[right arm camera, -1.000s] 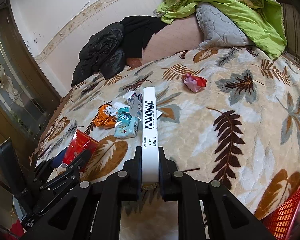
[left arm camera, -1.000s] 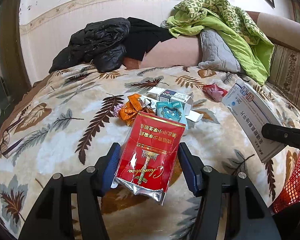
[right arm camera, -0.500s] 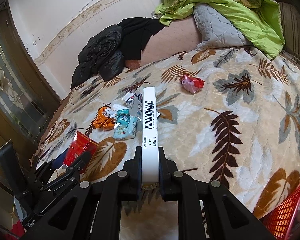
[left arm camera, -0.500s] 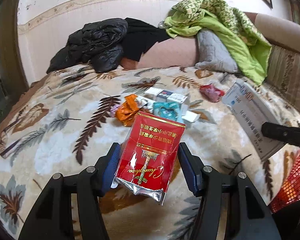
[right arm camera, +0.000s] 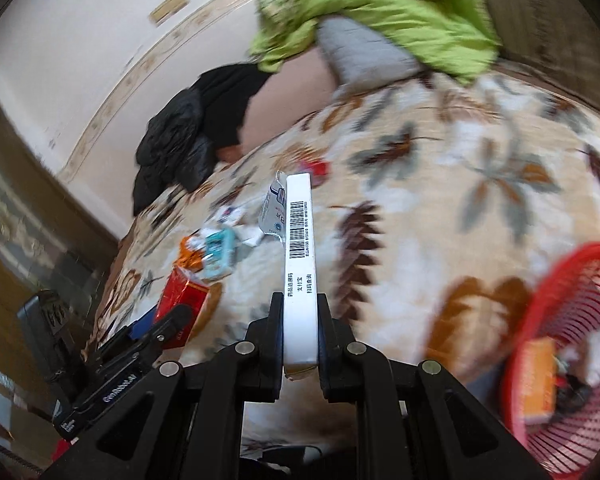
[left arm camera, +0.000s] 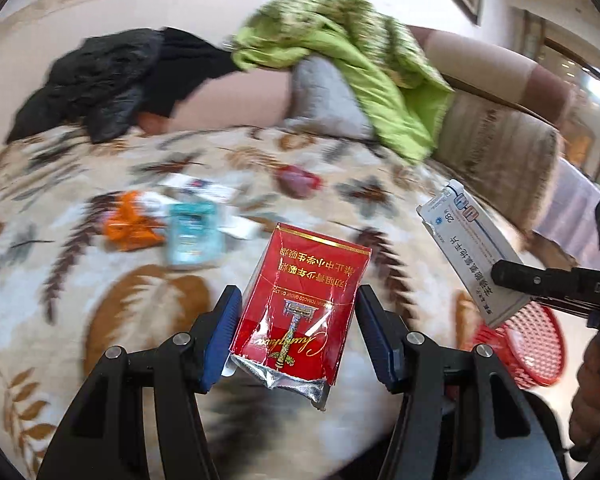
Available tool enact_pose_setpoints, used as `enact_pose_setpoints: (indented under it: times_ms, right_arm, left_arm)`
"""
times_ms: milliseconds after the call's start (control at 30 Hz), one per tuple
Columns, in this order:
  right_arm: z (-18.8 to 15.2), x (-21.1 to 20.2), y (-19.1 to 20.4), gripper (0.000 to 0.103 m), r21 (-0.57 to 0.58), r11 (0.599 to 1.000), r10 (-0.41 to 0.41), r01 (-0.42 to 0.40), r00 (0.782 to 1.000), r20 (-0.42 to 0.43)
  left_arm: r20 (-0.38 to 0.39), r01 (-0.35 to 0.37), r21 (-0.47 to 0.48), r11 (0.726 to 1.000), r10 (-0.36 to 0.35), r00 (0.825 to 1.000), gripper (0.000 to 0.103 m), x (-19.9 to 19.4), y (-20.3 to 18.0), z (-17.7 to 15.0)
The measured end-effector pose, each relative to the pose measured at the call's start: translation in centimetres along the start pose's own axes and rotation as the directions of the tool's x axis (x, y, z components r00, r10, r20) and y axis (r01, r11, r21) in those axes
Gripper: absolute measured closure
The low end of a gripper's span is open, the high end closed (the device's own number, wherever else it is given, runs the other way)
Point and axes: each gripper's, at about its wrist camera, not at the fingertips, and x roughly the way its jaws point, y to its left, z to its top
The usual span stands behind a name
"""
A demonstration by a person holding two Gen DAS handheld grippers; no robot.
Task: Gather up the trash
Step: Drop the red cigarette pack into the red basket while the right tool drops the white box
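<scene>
My left gripper [left arm camera: 298,320] is shut on a red cigarette pack [left arm camera: 304,304] and holds it above the leaf-patterned blanket [left arm camera: 100,280]. My right gripper [right arm camera: 299,312] is shut on a white medicine box [right arm camera: 299,256], held edge-on; the box also shows in the left wrist view [left arm camera: 470,248]. A red mesh basket [right arm camera: 572,344] stands at the bed's near right edge, low in both views [left arm camera: 524,344], with an orange pack and other bits inside. Trash lies on the blanket: an orange wrapper [left arm camera: 130,226], a teal packet [left arm camera: 194,236], a white box [left arm camera: 198,188], a red wrapper [left arm camera: 298,180].
A black jacket [left arm camera: 108,80] and a green quilt [left arm camera: 348,56] over a grey pillow [left arm camera: 320,96] are heaped at the back of the bed. A striped sofa arm [left arm camera: 500,152] rises at the right. A dark door and frame stand at the left in the right wrist view.
Both grippers have swung to the right with their loads. The red basket has come much further into view in both wrist views. The frames are now motion-blurred.
</scene>
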Motion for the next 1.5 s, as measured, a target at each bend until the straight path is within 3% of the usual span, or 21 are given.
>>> enact_pose_setpoints:
  times_ms: [167, 300, 400, 467, 600, 667, 733, 800, 1133, 1300, 1500]
  right_arm:
    - [-0.4, -5.6, -5.3, 0.089, 0.097, 0.990, -0.105, 0.099, 0.992, 0.066]
    - [-0.8, -9.6, -9.3, 0.089, 0.172, 0.970, -0.190, 0.170, 0.976, 0.106]
    - [-1.6, -11.9, -11.9, 0.089, 0.220, 0.950, -0.250, 0.220, 0.961, 0.117]
    - [-1.9, -12.9, -13.3, 0.089, 0.247, 0.939, -0.276, 0.241, 0.954, 0.118]
    - [-2.6, -14.1, -15.6, 0.087, 0.289, 0.913, -0.331, 0.288, 0.937, 0.114]
    - [-2.9, -14.3, -16.6, 0.085, 0.311, 0.900, -0.350, 0.305, 0.931, 0.099]
    - [-3.2, -14.7, -17.4, 0.069, 0.332, 0.889, -0.365, 0.315, 0.926, 0.098]
    - [-3.3, -15.0, -17.5, 0.068, 0.335, 0.887, -0.369, 0.317, 0.924, 0.105]
    - [-1.6, -13.2, -14.7, 0.068, 0.275, 0.928, -0.295, 0.251, 0.946, 0.132]
    - [-0.4, -10.2, -11.1, 0.067, 0.196, 0.959, -0.226, 0.203, 0.968, 0.106]
    - [0.5, -5.9, -5.7, 0.058, 0.072, 0.987, -0.151, 0.146, 0.986, 0.068]
  left_arm:
    - [-0.059, 0.163, 0.075, 0.984, -0.159, 0.986, 0.045, 0.7, -6.8, 1.0]
    - [-0.127, 0.292, 0.157, 0.943, -0.274, 0.953, 0.045, 1.4, -13.4, 1.3]
    - [-0.197, 0.381, 0.184, 0.906, -0.346, 0.917, 0.045, 2.6, -18.5, 1.3]
    - [-0.237, 0.419, 0.191, 0.888, -0.373, 0.897, 0.044, 3.5, -20.8, 1.3]
    - [-0.280, 0.434, 0.232, 0.870, -0.367, 0.887, 0.043, 5.1, -24.6, 1.1]
    - [-0.320, 0.457, 0.222, 0.862, -0.378, 0.869, 0.039, 6.2, -25.8, 0.8]
    - [-0.346, 0.453, 0.205, 0.868, -0.368, 0.863, 0.036, 6.8, -26.0, 0.7]
    - [-0.348, 0.455, 0.183, 0.871, -0.376, 0.859, 0.036, 6.7, -25.6, 0.6]
    - [-0.258, 0.358, 0.126, 0.925, -0.318, 0.912, 0.035, 4.5, -19.5, 1.7]
    - [-0.196, 0.285, 0.077, 0.956, -0.265, 0.944, 0.035, 2.7, -14.5, 2.3]
    - [-0.142, 0.173, 0.007, 0.985, -0.170, 0.975, 0.035, 1.3, -7.9, 2.4]
